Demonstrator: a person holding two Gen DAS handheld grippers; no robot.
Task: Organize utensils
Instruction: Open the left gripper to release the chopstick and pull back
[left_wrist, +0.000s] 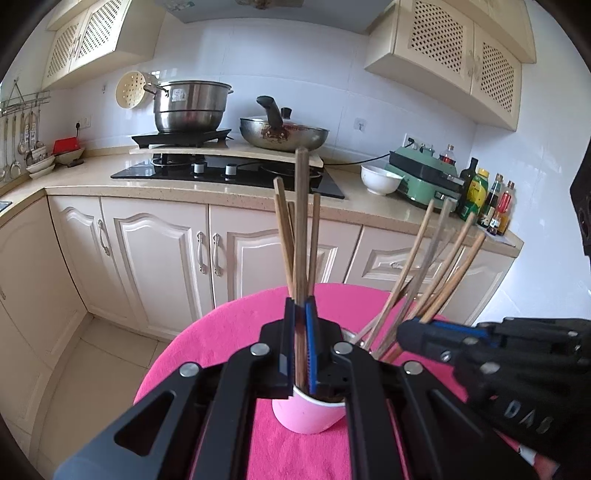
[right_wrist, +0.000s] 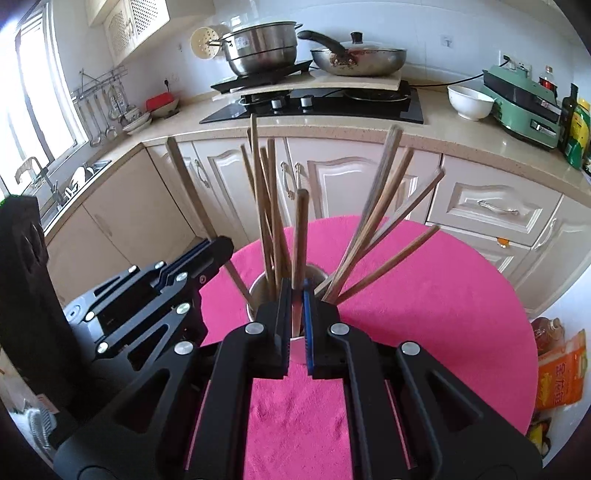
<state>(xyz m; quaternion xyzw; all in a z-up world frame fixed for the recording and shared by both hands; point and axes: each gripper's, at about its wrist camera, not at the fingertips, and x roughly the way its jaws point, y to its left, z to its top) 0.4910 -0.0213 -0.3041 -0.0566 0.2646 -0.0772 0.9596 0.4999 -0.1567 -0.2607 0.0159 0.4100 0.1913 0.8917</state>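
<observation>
Cups: two, pink cup (left_wrist: 308, 415), steel cup (right_wrist: 314, 275).
Left tongs (left_wrist: 300, 314): clamped on one chopstick (left_wrist: 301, 221).
Right tongs (right_wrist: 295, 295): clamped on one utensil (right_wrist: 300, 236).

Bright daylight from the overexposed window (right_wrist: 33, 92); sharp focus, fisheye-bent edges, dark corners.

My left claw (left_wrist: 300, 325) is matte black plastic with blue pads and round silver screw heads along its linkage arms. My right claw (right_wrist: 295, 314) matches it; grey raised letters mark its body.
</observation>
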